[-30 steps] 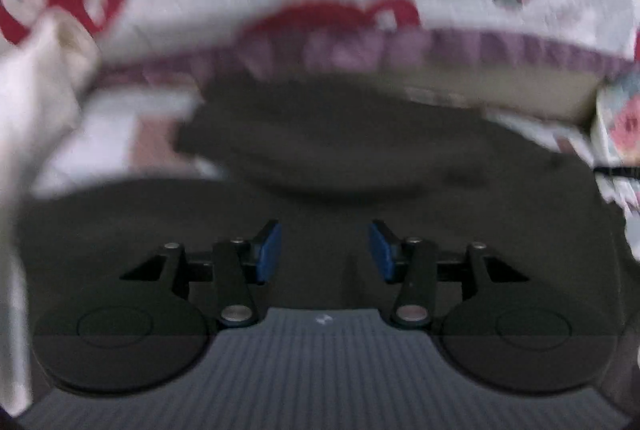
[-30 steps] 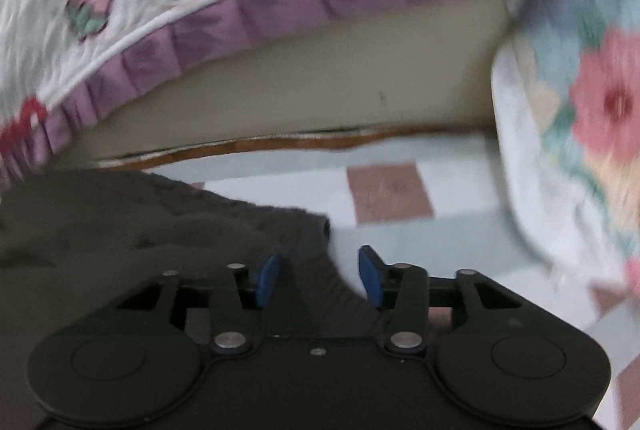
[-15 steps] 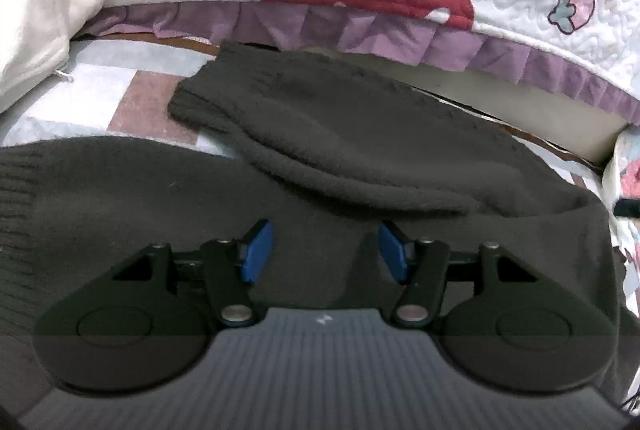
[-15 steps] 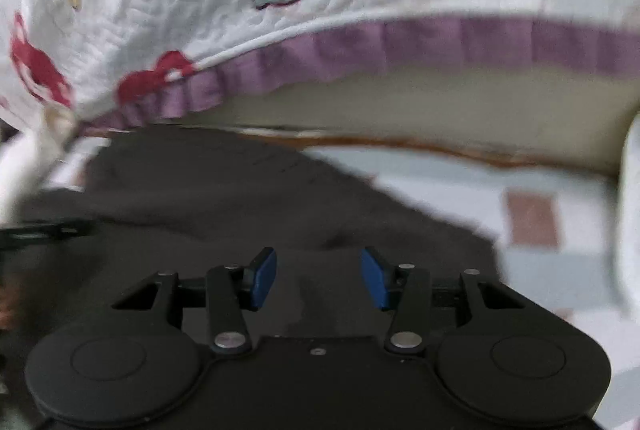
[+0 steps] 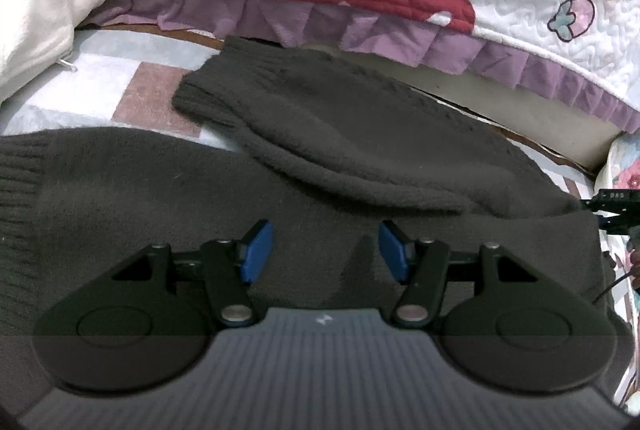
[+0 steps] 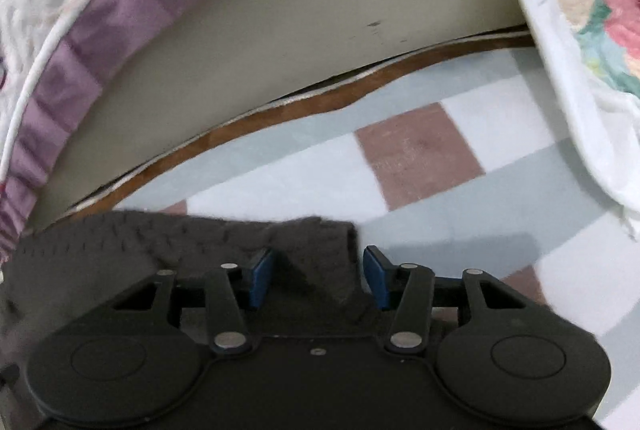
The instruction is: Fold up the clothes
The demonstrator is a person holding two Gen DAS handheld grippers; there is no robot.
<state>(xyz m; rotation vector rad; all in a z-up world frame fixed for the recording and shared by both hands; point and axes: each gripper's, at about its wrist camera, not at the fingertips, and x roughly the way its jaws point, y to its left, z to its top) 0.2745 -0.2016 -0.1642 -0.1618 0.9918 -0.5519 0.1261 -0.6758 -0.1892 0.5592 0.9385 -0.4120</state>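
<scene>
A dark grey knit sweater (image 5: 168, 190) lies flat on a checked mat, one sleeve (image 5: 320, 126) folded across its body. My left gripper (image 5: 325, 250) is open and empty, hovering over the sweater's body. My right gripper (image 6: 316, 278) is open over the sweater's right corner (image 6: 320, 242), with the cloth edge lying between its blue pads; it holds nothing. The right gripper also shows at the right edge of the left wrist view (image 5: 616, 210).
The checked mat (image 6: 420, 154) lies against a bed base (image 6: 256, 42) covered by a white quilt with purple frill (image 5: 400, 30). A cream cloth (image 5: 44, 10) hangs at far left. A floral white cloth (image 6: 580, 42) lies at right.
The right gripper swung left over the sweater, then back right to its corner. The left gripper steadied and moved slightly closer over the sweater. Both stayed open.
</scene>
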